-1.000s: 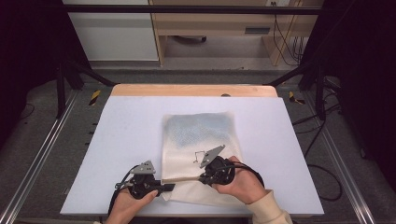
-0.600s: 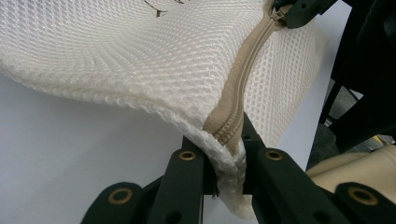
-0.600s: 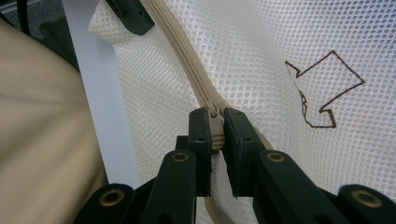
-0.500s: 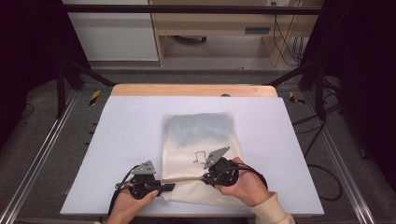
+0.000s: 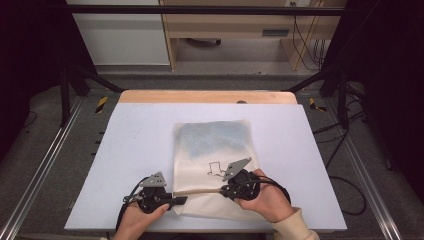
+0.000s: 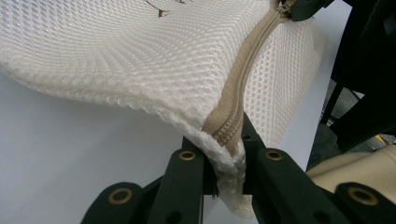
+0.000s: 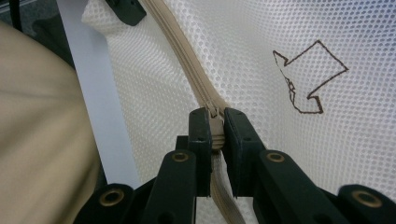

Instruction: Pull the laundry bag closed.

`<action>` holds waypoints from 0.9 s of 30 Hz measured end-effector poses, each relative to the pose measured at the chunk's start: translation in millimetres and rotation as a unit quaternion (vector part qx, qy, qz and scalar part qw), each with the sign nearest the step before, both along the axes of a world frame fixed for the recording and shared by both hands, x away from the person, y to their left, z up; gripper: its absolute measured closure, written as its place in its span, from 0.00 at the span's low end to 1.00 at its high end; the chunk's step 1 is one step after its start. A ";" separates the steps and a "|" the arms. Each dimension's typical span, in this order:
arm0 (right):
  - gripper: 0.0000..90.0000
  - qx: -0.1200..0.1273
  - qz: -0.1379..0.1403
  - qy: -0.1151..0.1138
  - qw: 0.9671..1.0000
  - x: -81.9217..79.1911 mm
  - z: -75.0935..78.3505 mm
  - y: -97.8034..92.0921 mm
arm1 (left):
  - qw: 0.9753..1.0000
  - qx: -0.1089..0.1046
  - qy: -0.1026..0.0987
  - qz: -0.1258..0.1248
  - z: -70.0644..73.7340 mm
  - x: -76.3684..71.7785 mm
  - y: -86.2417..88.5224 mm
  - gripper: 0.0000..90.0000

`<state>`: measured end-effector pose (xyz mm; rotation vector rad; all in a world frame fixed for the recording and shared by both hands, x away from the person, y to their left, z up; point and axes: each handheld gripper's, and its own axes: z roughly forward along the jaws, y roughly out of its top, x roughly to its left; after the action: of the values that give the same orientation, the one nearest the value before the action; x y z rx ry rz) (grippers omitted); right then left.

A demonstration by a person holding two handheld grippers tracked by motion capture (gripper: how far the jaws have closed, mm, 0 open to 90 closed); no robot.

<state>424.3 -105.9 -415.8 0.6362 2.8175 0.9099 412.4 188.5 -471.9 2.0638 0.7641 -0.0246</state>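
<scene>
A mesh bag lies on my white table, and I hold it with both grippers.

The table [image 5: 130, 150] is big and white. The cream mesh bag [image 5: 215, 150] lies flat near my edge. My left gripper [image 5: 176, 201] pinches the bag's corner by the tan zipper [image 6: 243, 88]. My right gripper [image 7: 215, 122] is squeezed tight on the zipper pull [image 7: 215, 126].

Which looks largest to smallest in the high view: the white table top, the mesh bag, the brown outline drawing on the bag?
1. White table top.
2. Mesh bag, covering a modest part of it.
3. Brown outline drawing, a small mark on the bag.
</scene>
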 end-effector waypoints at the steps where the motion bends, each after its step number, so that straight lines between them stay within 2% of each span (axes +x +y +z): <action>1: 0.91 0.002 -0.001 0.000 1.000 -0.3 0.1 -0.8 | 1.000 0.000 -0.001 0.000 0.2 -0.1 -0.1 0.93; 27: 0.91 0.004 -0.015 0.000 1.000 -5.6 -1.8 -12.3 | 1.000 0.006 -0.006 0.006 1.8 0.2 1.8 0.93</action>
<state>418.7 -118.2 -417.6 0.6787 2.7979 0.9166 412.6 190.3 -470.1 2.0683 0.7703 -0.0018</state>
